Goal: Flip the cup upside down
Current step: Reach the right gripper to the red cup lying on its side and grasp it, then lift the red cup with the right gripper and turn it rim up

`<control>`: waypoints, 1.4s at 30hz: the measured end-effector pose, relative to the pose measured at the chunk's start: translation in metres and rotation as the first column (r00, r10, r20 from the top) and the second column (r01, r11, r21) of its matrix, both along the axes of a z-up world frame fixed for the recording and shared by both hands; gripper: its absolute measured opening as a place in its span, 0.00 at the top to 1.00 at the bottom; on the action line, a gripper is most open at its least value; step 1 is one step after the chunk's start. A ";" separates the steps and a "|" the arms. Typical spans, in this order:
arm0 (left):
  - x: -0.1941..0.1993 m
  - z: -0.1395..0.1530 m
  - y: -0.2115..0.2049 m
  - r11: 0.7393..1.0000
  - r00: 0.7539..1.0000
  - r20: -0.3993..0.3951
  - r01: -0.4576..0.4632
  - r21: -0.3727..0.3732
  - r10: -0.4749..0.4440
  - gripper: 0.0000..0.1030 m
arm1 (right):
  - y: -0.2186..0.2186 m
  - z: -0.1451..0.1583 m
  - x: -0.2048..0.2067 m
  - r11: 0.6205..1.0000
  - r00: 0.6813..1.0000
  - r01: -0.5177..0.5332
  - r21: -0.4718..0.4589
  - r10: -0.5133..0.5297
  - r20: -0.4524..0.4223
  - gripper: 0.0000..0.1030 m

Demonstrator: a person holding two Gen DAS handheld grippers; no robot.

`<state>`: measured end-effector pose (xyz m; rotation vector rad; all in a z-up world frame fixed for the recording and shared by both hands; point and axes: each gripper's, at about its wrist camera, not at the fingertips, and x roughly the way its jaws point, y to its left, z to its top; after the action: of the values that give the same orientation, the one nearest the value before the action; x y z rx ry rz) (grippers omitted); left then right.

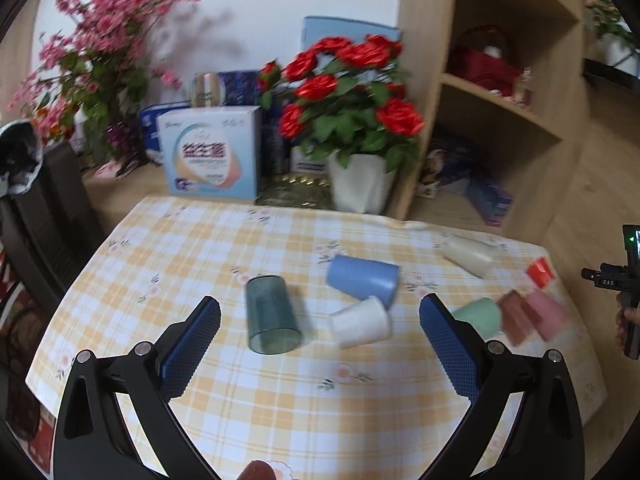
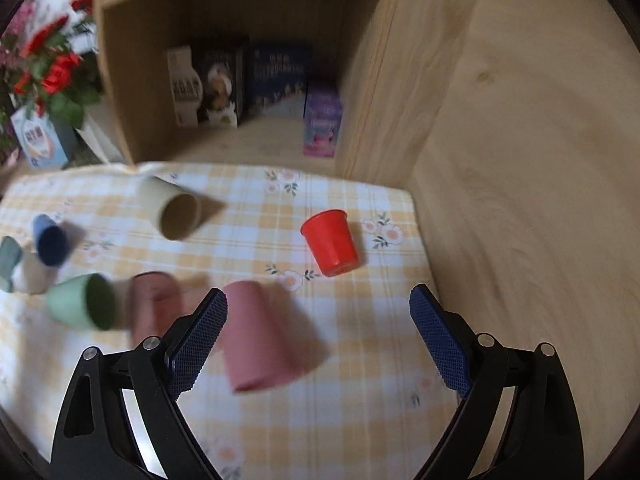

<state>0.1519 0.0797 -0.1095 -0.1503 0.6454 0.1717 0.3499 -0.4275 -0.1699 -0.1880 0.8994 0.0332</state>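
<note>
Several cups lie on a yellow checked tablecloth (image 1: 168,248). In the left wrist view a clear teal cup (image 1: 271,315) stands mouth down, with a blue cup (image 1: 362,278), a white cup (image 1: 360,322) and a green cup (image 1: 478,316) on their sides. My left gripper (image 1: 320,340) is open above the cloth, holding nothing. In the right wrist view a pink cup (image 2: 260,340) stands mouth down between the fingers of my open right gripper (image 2: 318,328). A red cup (image 2: 331,242) stands mouth down farther off. A beige cup (image 2: 176,210) lies on its side.
A wooden shelf unit (image 1: 500,92) with books stands behind the table. A pot of red roses (image 1: 352,120), boxes (image 1: 212,152) and pink blossoms (image 1: 100,40) sit at the back. A dark chair (image 1: 48,208) stands at the left. The table's right edge (image 2: 420,240) is near.
</note>
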 end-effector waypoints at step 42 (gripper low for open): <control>0.012 -0.037 0.018 0.999 0.997 -0.071 -0.041 -0.030 0.039 0.06 | 0.003 -0.021 0.051 0.986 0.981 0.122 0.112 -0.103 -0.164 0.44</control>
<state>0.1640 0.0981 -0.1468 -0.1879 0.7154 0.2062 0.4007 -0.4243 -0.1909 -0.0209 1.0620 -0.0026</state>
